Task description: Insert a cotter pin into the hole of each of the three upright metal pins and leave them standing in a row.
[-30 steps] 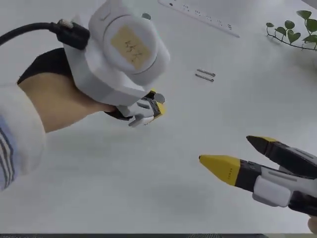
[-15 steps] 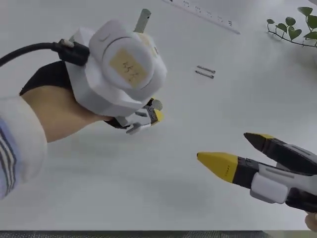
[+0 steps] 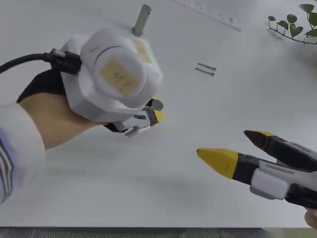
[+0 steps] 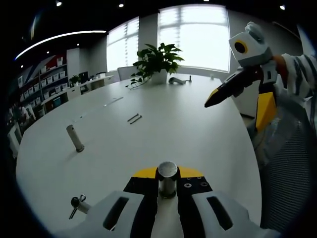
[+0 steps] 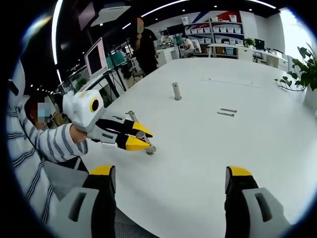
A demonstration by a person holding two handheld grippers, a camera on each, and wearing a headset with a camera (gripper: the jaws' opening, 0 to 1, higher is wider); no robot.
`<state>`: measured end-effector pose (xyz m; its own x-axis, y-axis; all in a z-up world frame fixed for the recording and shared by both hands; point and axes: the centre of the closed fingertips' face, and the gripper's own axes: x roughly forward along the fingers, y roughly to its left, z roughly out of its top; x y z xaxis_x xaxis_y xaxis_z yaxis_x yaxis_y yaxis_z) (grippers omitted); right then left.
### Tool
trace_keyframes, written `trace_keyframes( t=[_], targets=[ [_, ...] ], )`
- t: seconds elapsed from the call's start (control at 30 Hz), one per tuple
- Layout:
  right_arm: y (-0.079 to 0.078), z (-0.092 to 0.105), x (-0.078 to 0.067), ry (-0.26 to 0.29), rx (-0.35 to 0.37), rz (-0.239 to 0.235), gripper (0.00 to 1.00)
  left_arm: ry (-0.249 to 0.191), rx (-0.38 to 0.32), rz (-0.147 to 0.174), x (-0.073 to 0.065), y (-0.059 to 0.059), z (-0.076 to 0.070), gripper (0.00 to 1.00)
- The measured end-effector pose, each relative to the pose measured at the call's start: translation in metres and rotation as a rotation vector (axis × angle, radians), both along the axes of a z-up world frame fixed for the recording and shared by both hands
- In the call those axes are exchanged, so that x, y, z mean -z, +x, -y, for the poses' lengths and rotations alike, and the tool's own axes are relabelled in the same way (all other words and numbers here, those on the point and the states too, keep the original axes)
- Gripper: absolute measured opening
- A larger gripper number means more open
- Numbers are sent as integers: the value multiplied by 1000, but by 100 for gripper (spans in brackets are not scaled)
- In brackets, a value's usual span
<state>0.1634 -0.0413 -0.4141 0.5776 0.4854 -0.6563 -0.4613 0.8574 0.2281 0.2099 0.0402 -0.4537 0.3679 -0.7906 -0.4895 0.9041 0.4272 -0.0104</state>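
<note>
My left gripper clamps 1 metal pin, probably stiff and slippery; better to grip it mid-shaft. My right gripper, near that pin, has its jaws spread wide, empty.

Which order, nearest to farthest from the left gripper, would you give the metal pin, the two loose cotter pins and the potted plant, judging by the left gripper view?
1. metal pin: clamped between the fingers of the left gripper.
2. loose cotter pins: lying flat ahead, slightly left.
3. potted plant: farthest, at the far end.
</note>
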Motion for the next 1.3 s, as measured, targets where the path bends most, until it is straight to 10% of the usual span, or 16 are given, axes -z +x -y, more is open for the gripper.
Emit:
trace_keyframes(
  t=[0.4, 0.53, 1.0, 1.3],
  targets=[
    [1, 0, -1, 10, 2, 3, 90, 25, 29, 46, 0, -1, 1, 12],
    [1, 0, -2, 20, 5, 8, 90, -88, 14, -31, -14, -4, 7, 18],
    [3, 11, -7, 53, 35, 29, 90, -233, 80, -2, -68, -13, 22, 66],
    [6, 13, -12, 66, 34, 48, 90, -320, 29, -33, -95, -17, 12, 77]
  ],
)
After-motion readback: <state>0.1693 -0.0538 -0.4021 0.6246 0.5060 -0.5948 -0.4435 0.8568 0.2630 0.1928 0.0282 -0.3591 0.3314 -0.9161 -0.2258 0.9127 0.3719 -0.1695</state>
